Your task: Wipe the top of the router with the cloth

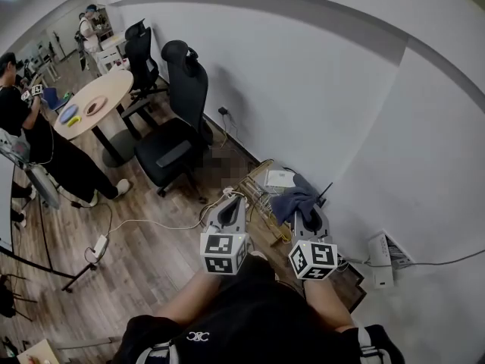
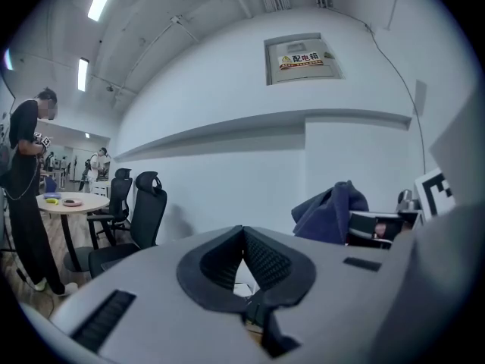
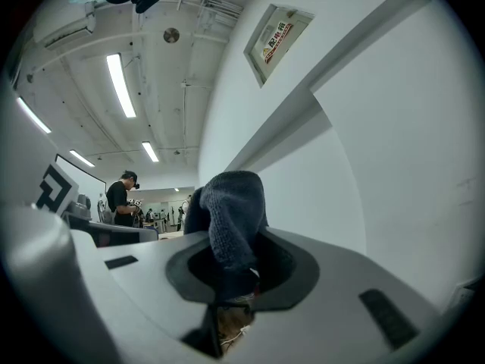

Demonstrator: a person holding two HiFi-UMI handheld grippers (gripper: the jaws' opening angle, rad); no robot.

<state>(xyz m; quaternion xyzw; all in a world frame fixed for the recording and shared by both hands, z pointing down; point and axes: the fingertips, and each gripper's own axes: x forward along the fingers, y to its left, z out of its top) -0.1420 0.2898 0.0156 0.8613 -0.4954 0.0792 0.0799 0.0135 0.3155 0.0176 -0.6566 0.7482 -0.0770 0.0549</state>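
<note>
In the head view a dark blue-grey cloth (image 1: 292,201) hangs from my right gripper (image 1: 307,212), which is shut on it. The same cloth (image 3: 231,211) fills the jaws in the right gripper view and stands bunched above my right gripper (image 3: 239,268). A white router (image 1: 279,178) lies on a gold wire rack (image 1: 260,197) against the wall, just beyond the cloth. A thin black antenna (image 1: 324,192) sticks up by the wall. My left gripper (image 1: 231,202) hovers left of the rack. Nothing is held by my left gripper (image 2: 244,241), whose jaws are shut. The cloth (image 2: 330,211) shows to its right.
Two black office chairs (image 1: 182,120) stand to the left along the white wall. Behind them is a round table (image 1: 91,101) with people near it. A power strip (image 1: 100,245) and cables lie on the wood floor. A white box (image 1: 379,258) sits by a vent at the right.
</note>
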